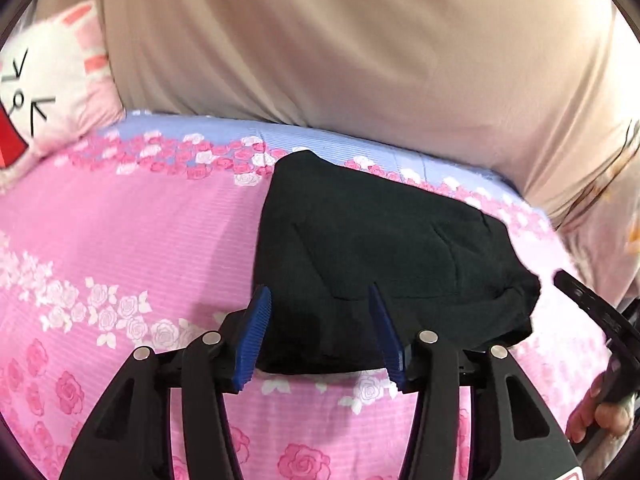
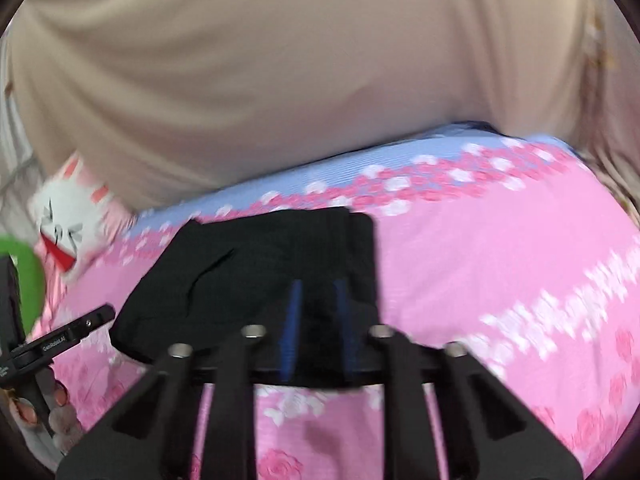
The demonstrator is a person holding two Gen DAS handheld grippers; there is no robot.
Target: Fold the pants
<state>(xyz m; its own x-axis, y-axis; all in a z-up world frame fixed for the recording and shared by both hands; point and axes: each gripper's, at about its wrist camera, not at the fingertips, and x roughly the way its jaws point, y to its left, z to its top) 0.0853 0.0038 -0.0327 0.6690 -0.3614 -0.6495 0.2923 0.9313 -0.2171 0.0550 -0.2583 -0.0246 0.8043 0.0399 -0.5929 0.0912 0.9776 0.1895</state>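
On the pink rose-print bedsheet (image 1: 120, 240) your black pants (image 1: 380, 248) lie folded, soft, limp and light, so pinch a doubled edge; left gripper (image 1: 320, 336) spread wide, right gripper (image 2: 318, 332) narrowed, holding nothing I can make out.

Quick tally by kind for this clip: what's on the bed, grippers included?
Pants, black, folded: 1
Plush toy, white and pink: 1
Grippers: 2, left and right
Floral sheet: 1
Total: 5
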